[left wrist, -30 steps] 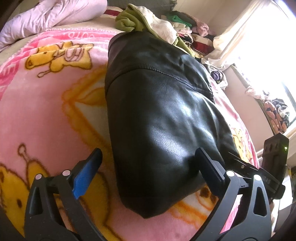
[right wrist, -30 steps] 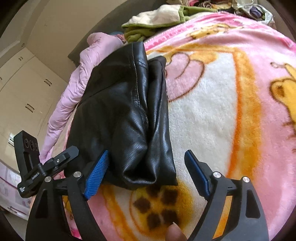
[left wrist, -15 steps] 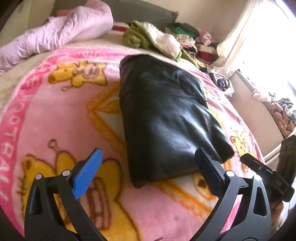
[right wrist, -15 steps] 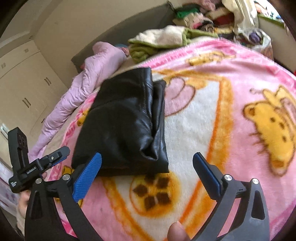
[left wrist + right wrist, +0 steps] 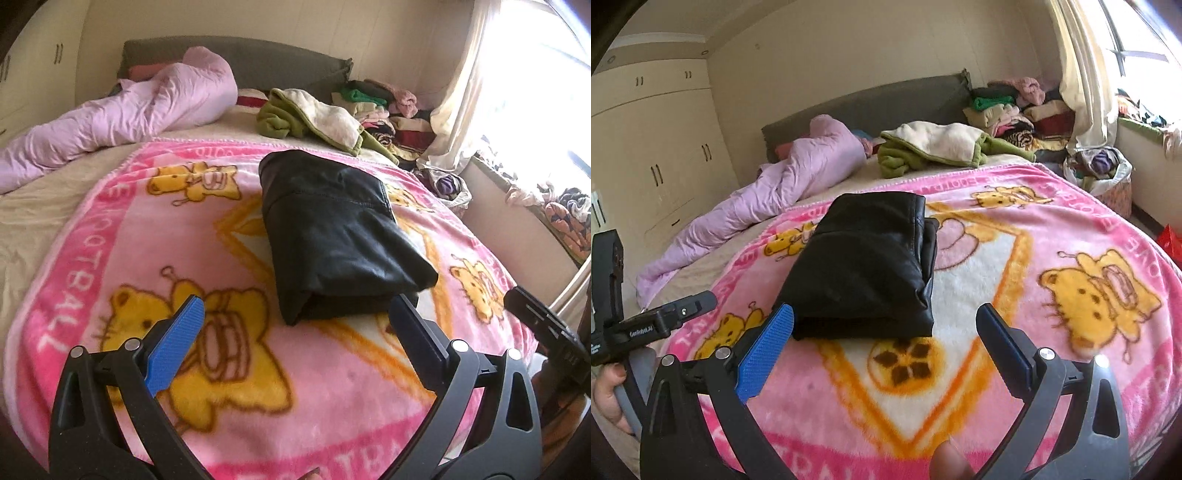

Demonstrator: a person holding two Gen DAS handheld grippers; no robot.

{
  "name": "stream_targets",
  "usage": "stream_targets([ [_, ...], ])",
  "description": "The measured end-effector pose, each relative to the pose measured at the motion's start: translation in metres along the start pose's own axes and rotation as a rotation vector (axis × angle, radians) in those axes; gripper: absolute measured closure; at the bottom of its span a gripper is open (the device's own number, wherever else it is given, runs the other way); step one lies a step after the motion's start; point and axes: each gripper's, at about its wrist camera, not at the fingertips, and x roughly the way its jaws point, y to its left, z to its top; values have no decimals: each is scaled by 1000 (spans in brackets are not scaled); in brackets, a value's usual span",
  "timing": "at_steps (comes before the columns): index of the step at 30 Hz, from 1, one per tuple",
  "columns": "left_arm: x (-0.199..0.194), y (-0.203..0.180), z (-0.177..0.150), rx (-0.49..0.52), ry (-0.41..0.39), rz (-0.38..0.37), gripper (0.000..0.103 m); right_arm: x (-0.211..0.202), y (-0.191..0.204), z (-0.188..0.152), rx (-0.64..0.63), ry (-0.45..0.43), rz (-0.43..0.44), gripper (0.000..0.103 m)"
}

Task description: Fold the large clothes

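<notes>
A black leather garment (image 5: 332, 236) (image 5: 868, 269) lies folded into a thick rectangle in the middle of the pink cartoon blanket (image 5: 110, 258) (image 5: 1052, 240) on the bed. My left gripper (image 5: 295, 317) is open, raised above the blanket just short of the bundle's near edge, with nothing between its fingers. My right gripper (image 5: 886, 325) is open wide too, hovering at the near end of the bundle without touching it. The other gripper's body (image 5: 646, 325) shows at the left of the right wrist view, held by a hand (image 5: 605, 391).
A lilac duvet (image 5: 122, 114) lies along the bed's far left. A green and cream fleece (image 5: 314, 118) sits near the grey headboard (image 5: 868, 103). Piled clothes (image 5: 1015, 110) and a bag of laundry (image 5: 1100, 170) stand at the far right by the curtain and window. Wardrobes (image 5: 665, 147) line the left wall.
Both grippers have pulled back and risen from the black garment, which now looks smaller and farther off. The right gripper's jaws widened slightly. The bundle stayed where it lay.
</notes>
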Motion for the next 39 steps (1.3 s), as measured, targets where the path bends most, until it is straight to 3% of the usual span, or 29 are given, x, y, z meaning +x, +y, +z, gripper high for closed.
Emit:
stream_targets([
  [5, -11, 0, -24, 9, -4, 7, 9, -6, 9, -15, -24, -10, -8, 4],
  [14, -15, 11, -53, -9, -34, 8, 9, 5, 22, -54, -56, 82, -29, 4],
  [20, -9, 11, -60, 18, -37, 65, 9, 10, 27, -74, -95, 116, -80, 4],
  [39, -6, 18, -61, -8, -21, 95, 9, 11, 25, -73, -79, 127, -82, 4],
])
